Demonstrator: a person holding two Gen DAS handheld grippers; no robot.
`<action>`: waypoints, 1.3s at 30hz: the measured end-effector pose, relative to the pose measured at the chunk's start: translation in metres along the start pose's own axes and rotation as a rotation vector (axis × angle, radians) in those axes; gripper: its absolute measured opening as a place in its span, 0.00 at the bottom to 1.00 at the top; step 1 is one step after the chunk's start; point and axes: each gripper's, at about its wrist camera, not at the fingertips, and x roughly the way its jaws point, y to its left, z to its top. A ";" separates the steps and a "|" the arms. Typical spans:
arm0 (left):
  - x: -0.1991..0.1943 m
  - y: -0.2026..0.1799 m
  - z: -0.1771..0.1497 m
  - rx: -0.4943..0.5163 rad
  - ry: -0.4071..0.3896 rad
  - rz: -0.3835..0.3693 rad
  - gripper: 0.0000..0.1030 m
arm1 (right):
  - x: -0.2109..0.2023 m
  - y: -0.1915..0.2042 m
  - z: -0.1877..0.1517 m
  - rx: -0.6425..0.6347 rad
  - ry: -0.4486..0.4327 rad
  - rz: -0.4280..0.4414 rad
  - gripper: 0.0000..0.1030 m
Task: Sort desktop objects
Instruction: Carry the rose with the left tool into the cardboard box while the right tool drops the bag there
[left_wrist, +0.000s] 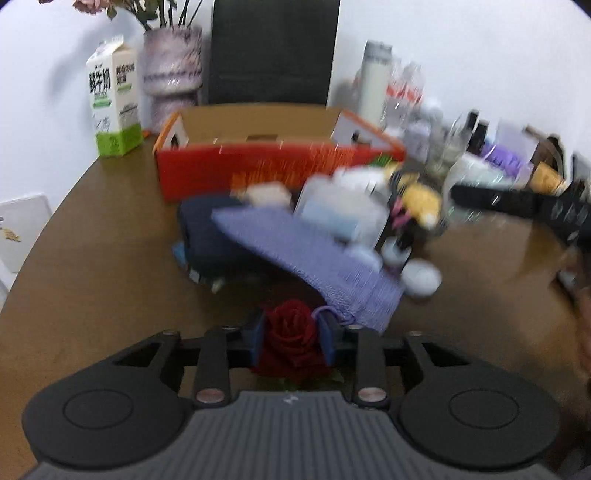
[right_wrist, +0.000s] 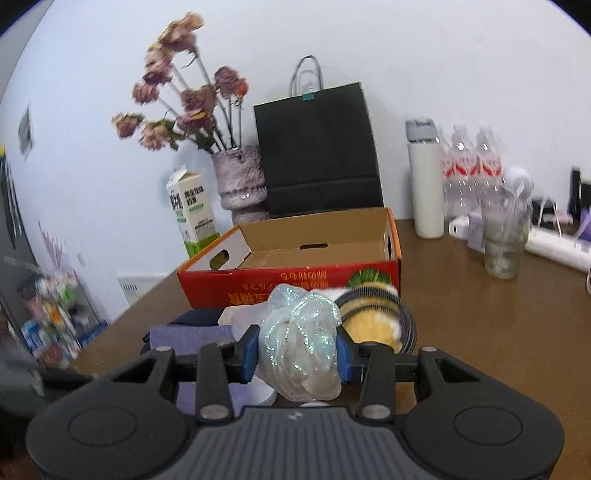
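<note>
Left wrist view: at the far left a white-and-green milk carton (left_wrist: 115, 98) stands on the brown wooden counter (left_wrist: 96, 236), with a mottled pink-grey ceramic vase (left_wrist: 173, 70) just beside it and a black paper bag (left_wrist: 273, 51) further right against the wall. In front of these sits an open red-and-orange cardboard box (left_wrist: 258, 166). Near the box lies a blurred heap of small items, across which a lilac textured fabric pouch (left_wrist: 314, 254) rests at a tilt. At bottom centre the left tool (left_wrist: 293, 334) has a dark red artificial rose (left_wrist: 291, 339) between its blue pads; whether the pads press on the flower cannot be told, and a thin lilac cord of the pouch lies over the right pad. Right wrist view: the same carton (right_wrist: 192, 218), the vase (right_wrist: 242, 181) holding dried pink flowers (right_wrist: 177, 99), and the black bag (right_wrist: 317, 147) stand behind the open box (right_wrist: 295, 284), whose interior shows bare cardboard. To the right stand a white insulated bottle with grey lid (right_wrist: 426, 181) and clear plastic water bottles (right_wrist: 469, 170). The right tool (right_wrist: 297, 356) is clamped on a clear iridescent plastic-wrapped bundle (right_wrist: 299, 343), held above the heap in front of the box.
</note>
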 end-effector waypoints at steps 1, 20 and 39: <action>0.002 -0.001 -0.005 0.010 0.007 0.017 0.43 | 0.001 -0.004 -0.005 0.023 0.005 0.006 0.39; -0.034 0.001 -0.034 -0.178 -0.097 0.148 0.31 | -0.010 0.001 -0.004 -0.162 0.063 0.121 0.39; -0.005 0.047 0.190 -0.083 -0.271 0.037 0.30 | 0.020 0.009 0.137 -0.127 -0.137 0.014 0.39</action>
